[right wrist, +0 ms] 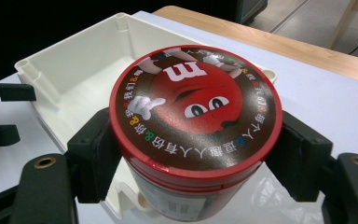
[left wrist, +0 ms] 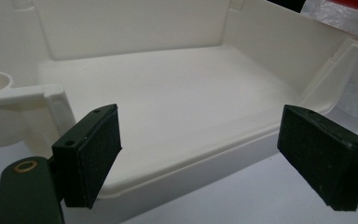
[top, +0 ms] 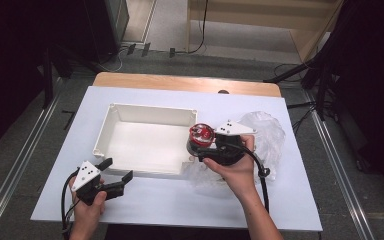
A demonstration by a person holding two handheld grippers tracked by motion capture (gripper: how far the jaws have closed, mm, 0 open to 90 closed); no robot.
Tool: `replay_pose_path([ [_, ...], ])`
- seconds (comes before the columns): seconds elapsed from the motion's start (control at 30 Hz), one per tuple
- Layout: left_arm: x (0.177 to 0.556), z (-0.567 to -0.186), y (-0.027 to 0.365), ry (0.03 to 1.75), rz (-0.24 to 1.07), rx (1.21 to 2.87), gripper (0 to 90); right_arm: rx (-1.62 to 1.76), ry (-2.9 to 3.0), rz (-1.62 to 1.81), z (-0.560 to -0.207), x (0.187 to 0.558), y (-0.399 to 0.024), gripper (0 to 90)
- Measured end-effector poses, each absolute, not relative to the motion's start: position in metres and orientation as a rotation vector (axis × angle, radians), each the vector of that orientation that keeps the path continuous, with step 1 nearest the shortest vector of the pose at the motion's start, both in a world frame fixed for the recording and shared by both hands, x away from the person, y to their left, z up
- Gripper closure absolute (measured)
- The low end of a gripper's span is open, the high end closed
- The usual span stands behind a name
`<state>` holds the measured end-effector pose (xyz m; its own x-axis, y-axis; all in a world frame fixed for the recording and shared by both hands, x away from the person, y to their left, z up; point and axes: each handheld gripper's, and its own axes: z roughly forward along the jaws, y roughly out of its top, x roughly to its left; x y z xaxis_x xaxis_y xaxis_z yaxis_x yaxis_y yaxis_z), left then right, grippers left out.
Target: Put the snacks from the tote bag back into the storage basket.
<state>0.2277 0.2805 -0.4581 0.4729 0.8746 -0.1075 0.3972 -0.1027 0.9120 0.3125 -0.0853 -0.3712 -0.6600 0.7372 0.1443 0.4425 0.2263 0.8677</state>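
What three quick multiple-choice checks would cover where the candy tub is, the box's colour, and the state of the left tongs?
1. Where is the red-lidded candy tub?
A. Inside the box
B. Held in the right tongs at the box's right edge
C. On the plastic bag

2. What colour is the open box?
A. White
B. Blue
C. Black

3. How are the left tongs?
A. Shut on the box rim
B. Shut on a bag
C. Open, holding nothing

Answers: 1 B, the pads press both sides of the tub below its lid. 2 A, walls and floor are white in all views. 3 C, the pads stand wide apart with only the box beyond them.
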Motion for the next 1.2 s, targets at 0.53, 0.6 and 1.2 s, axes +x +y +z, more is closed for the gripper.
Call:
replay_pose_path([
  [0.53, 0.227, -0.458, 0.28, 1.099, 0.591, 1.701, 13.4, 1.074, 2.229, 1.419, -0.371, 0.318, -0.068, 25.8],
  [0.6, 0.227, -0.458, 0.28, 1.098, 0.591, 1.701, 13.5, 1.073, 2.234, 1.42, -0.372, 0.319, -0.065, 25.7],
  [1.2, 0.227, -0.458, 0.28, 1.096, 0.6, 1.703, 13.5, 1.037, 2.28, 1.404, -0.377, 0.324, -0.047, 25.8],
])
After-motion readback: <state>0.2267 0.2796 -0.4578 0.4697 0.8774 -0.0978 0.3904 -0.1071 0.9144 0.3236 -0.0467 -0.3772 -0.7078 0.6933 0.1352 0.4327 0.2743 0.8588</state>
